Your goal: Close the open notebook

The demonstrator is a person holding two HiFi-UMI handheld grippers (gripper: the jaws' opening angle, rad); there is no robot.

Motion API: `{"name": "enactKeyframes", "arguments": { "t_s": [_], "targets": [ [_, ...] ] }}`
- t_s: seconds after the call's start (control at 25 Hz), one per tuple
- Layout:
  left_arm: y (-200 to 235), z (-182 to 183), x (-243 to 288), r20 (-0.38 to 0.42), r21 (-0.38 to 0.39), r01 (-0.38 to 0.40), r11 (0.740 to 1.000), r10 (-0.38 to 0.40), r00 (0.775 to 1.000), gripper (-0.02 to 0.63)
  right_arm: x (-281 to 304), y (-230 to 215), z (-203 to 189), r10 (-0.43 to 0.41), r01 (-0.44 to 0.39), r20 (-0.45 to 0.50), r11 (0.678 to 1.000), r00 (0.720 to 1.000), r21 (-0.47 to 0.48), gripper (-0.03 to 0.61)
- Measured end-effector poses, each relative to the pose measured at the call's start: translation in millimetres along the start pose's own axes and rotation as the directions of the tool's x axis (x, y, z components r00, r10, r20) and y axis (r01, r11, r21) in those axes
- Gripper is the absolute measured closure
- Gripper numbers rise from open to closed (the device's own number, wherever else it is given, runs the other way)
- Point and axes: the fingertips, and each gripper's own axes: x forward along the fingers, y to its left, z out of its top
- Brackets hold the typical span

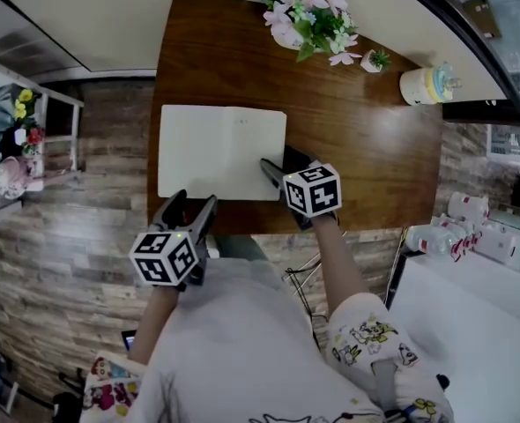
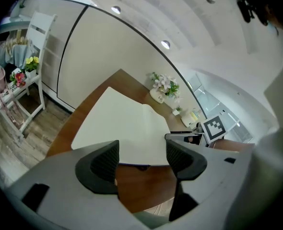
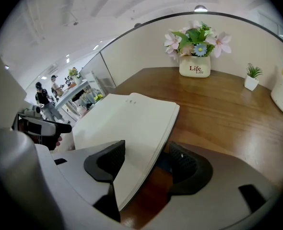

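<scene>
The open notebook [image 1: 222, 151] lies flat on the brown wooden table [image 1: 366, 157], its blank white pages up. My right gripper [image 1: 278, 161] is at the notebook's near right corner. In the right gripper view the notebook's [image 3: 127, 123] right page edge runs between the open jaws of the right gripper [image 3: 146, 159], one pad over the page, the other beside the stack. My left gripper [image 1: 196, 203] hovers open at the table's front edge, just short of the notebook [image 2: 127, 126]. Nothing sits between the fingers of the left gripper [image 2: 141, 157].
A white pot of pink flowers [image 1: 308, 16], a tiny potted plant [image 1: 375, 60] and a pale round container [image 1: 427, 84] stand along the table's far right edge. A white shelf with flowers [image 1: 13, 139] is at the left, a white counter [image 1: 471, 324] at the right.
</scene>
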Motion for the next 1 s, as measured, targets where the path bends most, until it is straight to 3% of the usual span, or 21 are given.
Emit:
{"name": "enactKeyframes", "arguments": {
  "t_s": [0.56,1.0],
  "targets": [
    [-4,-15,-4,0.012,-0.123,0.046,0.991,-0.045,0.999,0.331,1,0,0,-0.002,0.002,-0.052,1.0,0.999,0.001,0.327],
    [-1,-25,-1,0.042,-0.361,0.107,0.926,-0.098,0.994,0.331,1,0,0,0.001,0.0,-0.06,1.0,0.998,0.003,0.325]
  ]
}}
